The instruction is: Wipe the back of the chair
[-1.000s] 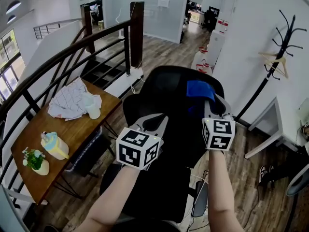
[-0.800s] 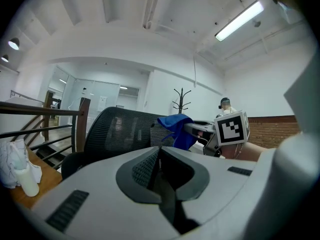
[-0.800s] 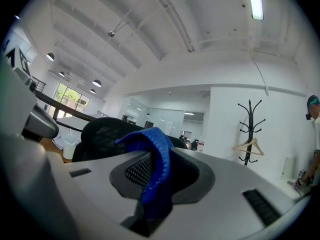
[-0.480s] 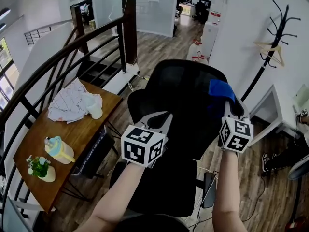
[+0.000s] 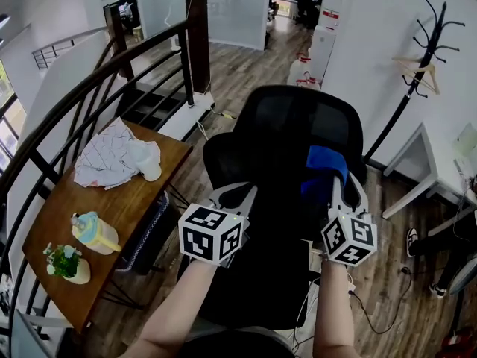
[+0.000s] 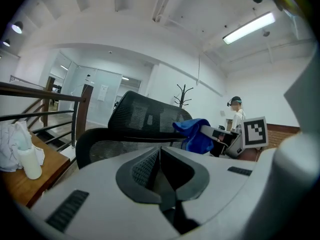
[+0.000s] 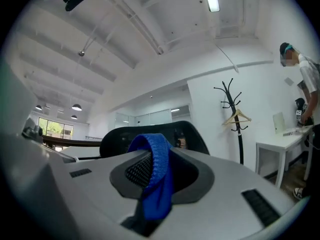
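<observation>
At the far left, a wooden side table carries a crumpled cloth, well apart from the work and seemingly no part of it. The left gripper has its jaws pressed together on nothing. It hovers by the lower left of the chair back, probably parked clear of the wiping or ready to steady the chair; whether it touches the mesh is hard to tell. The black mesh chair back faces the person, centre frame. On its right side, the right gripper is pinched tight on a blue cloth, whose fold bulges ahead of the jaws so fabric, not plastic, meets the mesh. A coat rack stands far right.
</observation>
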The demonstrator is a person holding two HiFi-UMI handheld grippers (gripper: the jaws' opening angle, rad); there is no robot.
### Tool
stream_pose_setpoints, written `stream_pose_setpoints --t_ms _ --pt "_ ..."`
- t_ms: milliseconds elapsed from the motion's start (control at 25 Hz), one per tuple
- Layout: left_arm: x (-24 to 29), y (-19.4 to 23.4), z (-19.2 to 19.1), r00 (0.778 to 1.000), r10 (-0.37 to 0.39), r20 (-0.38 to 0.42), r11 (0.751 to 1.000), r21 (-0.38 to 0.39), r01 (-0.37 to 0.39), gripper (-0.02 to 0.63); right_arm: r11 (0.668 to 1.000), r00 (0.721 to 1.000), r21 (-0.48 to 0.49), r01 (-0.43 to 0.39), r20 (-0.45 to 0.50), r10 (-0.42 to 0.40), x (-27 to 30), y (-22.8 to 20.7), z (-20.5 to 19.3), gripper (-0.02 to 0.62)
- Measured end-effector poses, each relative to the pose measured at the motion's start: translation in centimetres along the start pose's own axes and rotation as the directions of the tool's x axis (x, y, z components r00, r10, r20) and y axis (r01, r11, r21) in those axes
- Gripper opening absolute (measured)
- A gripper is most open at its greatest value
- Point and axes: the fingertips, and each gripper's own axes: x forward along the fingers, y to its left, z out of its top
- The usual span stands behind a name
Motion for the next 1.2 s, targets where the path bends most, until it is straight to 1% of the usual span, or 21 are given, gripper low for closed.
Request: stream_pose_setpoints --t_ms 120,240,400,520,600,800,1000,1200 --pt "-0.7 1.2 -0.8 1.0 0.016 -0.013 1.0 -0.004 -0.017 0.021 0.998 0.996 0.013 -0.062 -0.058 0.063 0.0 3.0 -2.7 0.083" --pt "-1.4 2.7 -1.7 0.999 0.041 -0.03 0.999 -0.027 -0.041 0.021 0.994 0.988 -0.001 -0.112 -0.11 0.111 0.7 5.4 -4.7 0.083" --pt "-2.5 4.7 -3.4 0.996 0.064 -0.063 0.997 -0.044 -0.067 0.021 0.978 0.965 -0.005 -0.206 -0.164 0.203 2.0 8.9 -6.8 0.083" --pt "-2.6 5.9 -4.3 0.993 0.08 -0.09 0.996 -0.041 -0.084 0.021 0.964 0.947 0.009 -0.266 -0.182 0.263 3.2 11.4 -7.7 0.083" --pt "-2.5 6.5 -4.6 0.991 0.079 -0.105 0.996 -0.028 -0.082 0.021 0.953 0.936 0.018 -0.302 -0.186 0.299 4.1 13.2 -8.3 0.083" --pt "-2.3 7.8 -4.7 0.992 0.068 -0.11 0.998 -0.01 -0.07 0.021 0.916 0.899 0.042 -0.398 -0.183 0.399 6.4 18.3 -9.3 0.083" --pt "-1.9 9.4 -4.7 0.988 0.103 -0.11 0.994 -0.025 -0.107 0.021 0.883 0.865 0.053 -0.466 -0.181 0.467 8.7 22.0 -9.8 0.083" --pt "-1.4 10.4 -5.0 0.985 0.124 -0.119 0.99 -0.045 -0.13 0.021 0.875 0.85 0.043 -0.482 -0.222 0.479 10.7 23.0 -11.3 0.083"
